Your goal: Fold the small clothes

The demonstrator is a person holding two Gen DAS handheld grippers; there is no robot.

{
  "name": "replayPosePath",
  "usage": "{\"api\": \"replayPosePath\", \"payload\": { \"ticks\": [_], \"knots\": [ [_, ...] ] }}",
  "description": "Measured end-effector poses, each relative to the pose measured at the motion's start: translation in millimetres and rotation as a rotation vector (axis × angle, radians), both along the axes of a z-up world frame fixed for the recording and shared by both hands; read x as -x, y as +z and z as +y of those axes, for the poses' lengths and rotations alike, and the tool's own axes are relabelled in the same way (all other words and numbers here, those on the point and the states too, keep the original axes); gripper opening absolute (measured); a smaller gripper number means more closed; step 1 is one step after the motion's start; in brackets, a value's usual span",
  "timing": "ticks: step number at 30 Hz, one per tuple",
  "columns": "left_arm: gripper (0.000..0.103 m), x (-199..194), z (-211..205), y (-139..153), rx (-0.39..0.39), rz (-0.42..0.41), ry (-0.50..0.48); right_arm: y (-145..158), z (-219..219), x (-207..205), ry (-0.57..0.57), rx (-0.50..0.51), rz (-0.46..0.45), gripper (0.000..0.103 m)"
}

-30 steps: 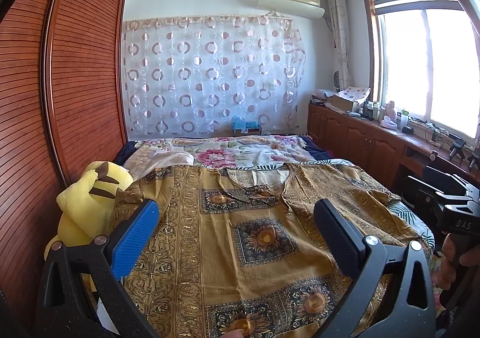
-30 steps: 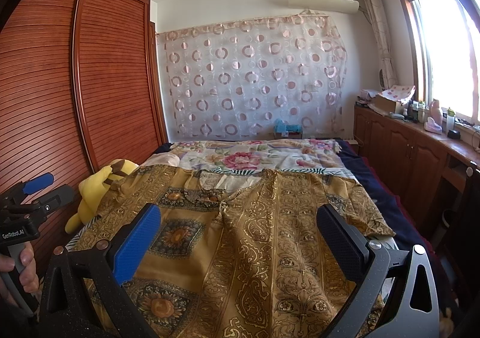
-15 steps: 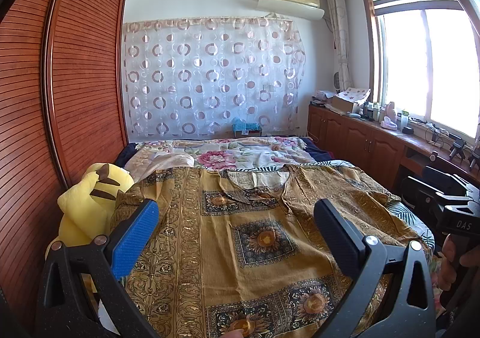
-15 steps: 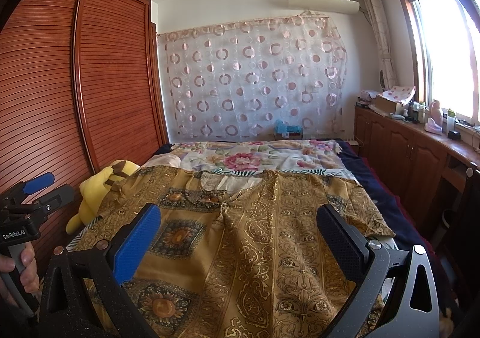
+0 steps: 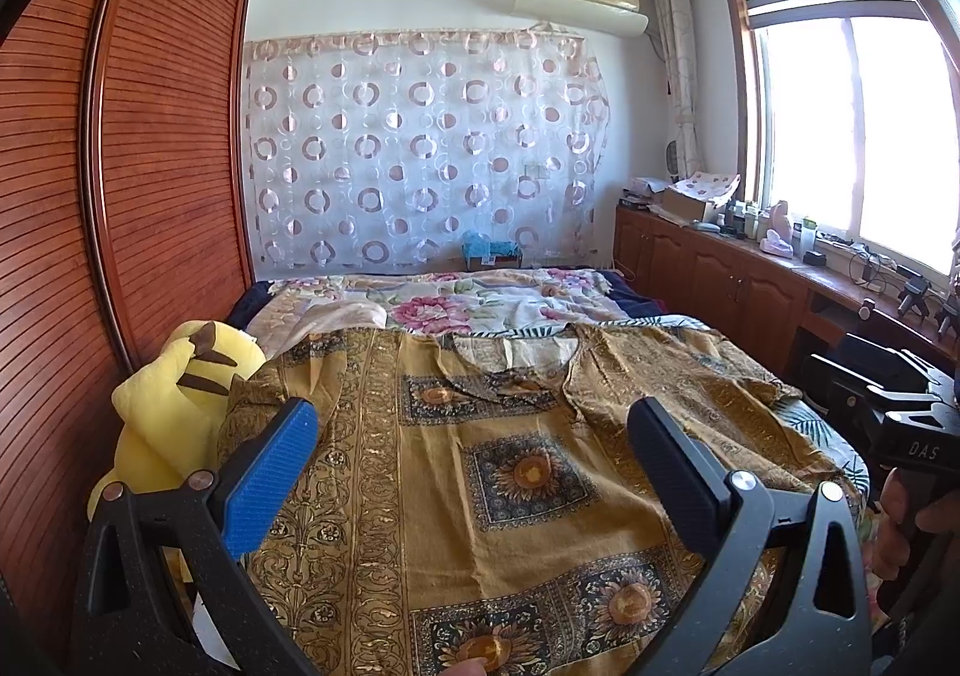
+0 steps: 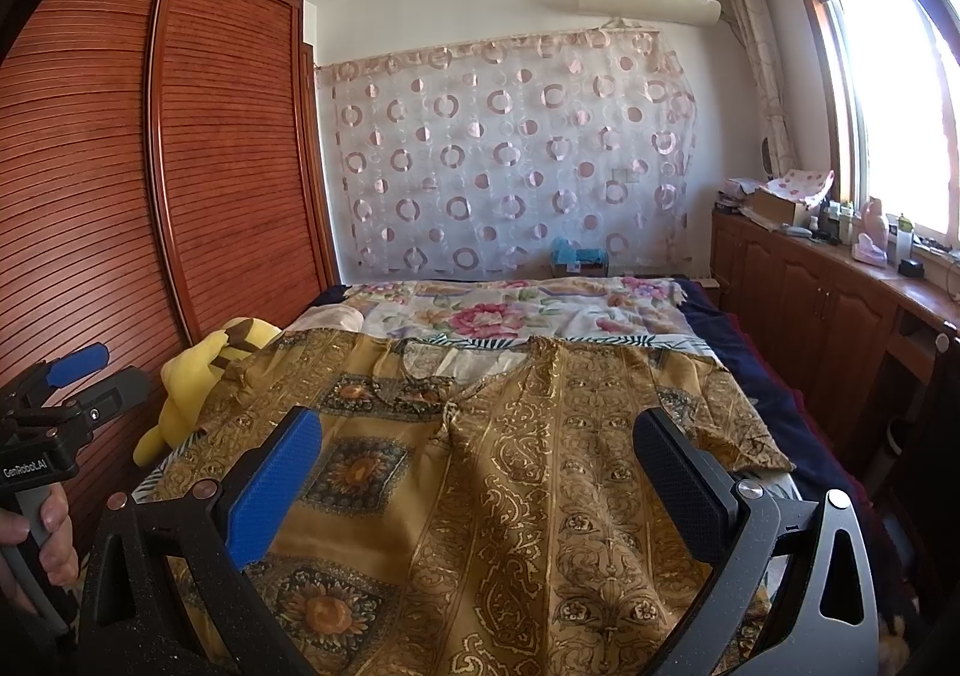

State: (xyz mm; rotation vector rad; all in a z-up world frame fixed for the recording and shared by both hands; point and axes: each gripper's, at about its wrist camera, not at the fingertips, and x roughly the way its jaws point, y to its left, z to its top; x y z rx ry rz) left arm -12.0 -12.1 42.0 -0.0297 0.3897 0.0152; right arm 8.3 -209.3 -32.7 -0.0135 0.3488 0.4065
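Presently:
Garment: a mustard-gold patterned fabric top with dark sunflower squares (image 5: 480, 454) lies spread front-up on the bed (image 6: 726, 340), neckline toward the far wall, hem toward the person.
Left sleeve: drapes near a yellow plush toy with brown-tipped ears (image 5: 180, 394) at the bed's wardrobe side.
Right sleeve: flat, its cuff reaching the dark blue bed edge (image 6: 720, 412).
Left gripper: the black two-finger tool with one blue pad (image 5: 462, 448) hangs above the lower left part of the top, jaws spread wide, grasping nothing.
Right gripper: the matching tool (image 6: 474, 460) hangs above the lower right part, likewise released and empty.
Step in hand (judgement): approach for the first fold; no fold is made yet.
Method, grasp: lower each gripper to a hem corner or side seam, and pinch both layers, not the top one alone.
Method, fold: carry the cloth in one level sweep, both grippers together, so the thin fabric does not bunch.
Caution: keep the left sleeve from snagging on the plush toy.
Change from earlier frames: none discernible; both grippers keep the same pose and opening, and the garment has not shifted.
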Motion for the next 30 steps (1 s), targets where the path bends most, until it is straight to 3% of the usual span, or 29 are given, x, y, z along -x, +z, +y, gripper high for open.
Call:
{"api": "replayPosePath", "payload": {
  "ticks": [9,25,30],
  "knots": [
    [0.103,-17.0,22.8,-12.5,0.009,0.084,0.051,-16.7,5.2,-18.5,0.048,0.005,0.064,0.103],
    [0.103,-56.4,128.6,-89.8,-0.005,0.235,0.194,-33.7,46.3,-80.6,0.174,0.138,0.139,0.103],
    [0.1,-67.4,158.8,-103.5,0.054,0.277,0.202,-40.8,57.9,-102.4,0.208,0.165,0.194,0.102]
  ]
}}
